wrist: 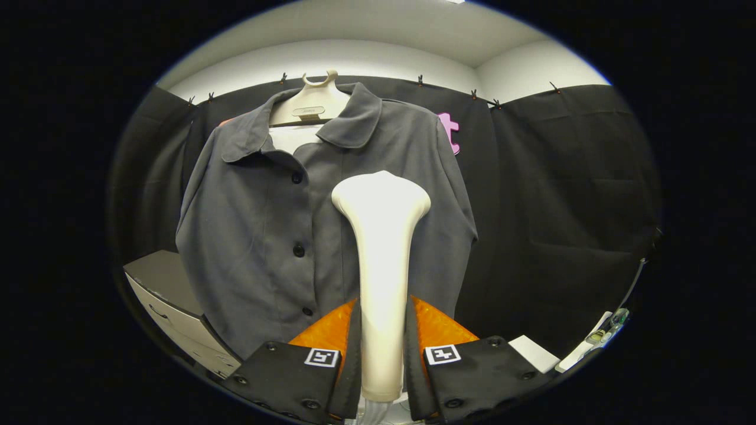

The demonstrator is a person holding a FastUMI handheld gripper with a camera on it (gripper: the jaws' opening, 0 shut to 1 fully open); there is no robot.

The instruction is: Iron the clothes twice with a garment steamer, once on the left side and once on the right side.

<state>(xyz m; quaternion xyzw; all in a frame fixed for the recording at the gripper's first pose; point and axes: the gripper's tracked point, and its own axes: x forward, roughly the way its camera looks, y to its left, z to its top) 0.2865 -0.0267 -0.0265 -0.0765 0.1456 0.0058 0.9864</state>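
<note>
Far left of the fingers, low down: one pale grey box-like cabinet (pixel 168 307), partly tucked behind the garment's hem. Beyond the fingers, hanging against the black cloth booth wall (pixel 567 189): one dark grey button-front shirt with a rounded collar (pixel 260 230), on one cream plastic hanger (pixel 310 106) whose hook sits at the top of the wall cloth. Four dark buttons (pixel 299 250) count down the placket, which runs just left of the steamer head; a strip of white shows inside the open collar. Gripper (pixel 382 348): both fingers clamped on the neck of one cream-white smooth plastic garment steamer (pixel 381 260), one finger pressing each side, handle upright between them. The steamer's flared head rises ahead of the fingers and overlaps the shirt's chest area, right of the button line; can't tell if the head touches the fabric or sits just off it. Each finger carries one square black-and-white marker (pixel 322 357), two total. Small clips (pixel 420 78) pin the wall cloth along its top edge, seven or so visible. Right of the fingers, low: one flat white rectangular piece (pixel 534 353) just beside the right finger, and further right a small cluster of pale items (pixel 602 333), too small to identify.
</note>
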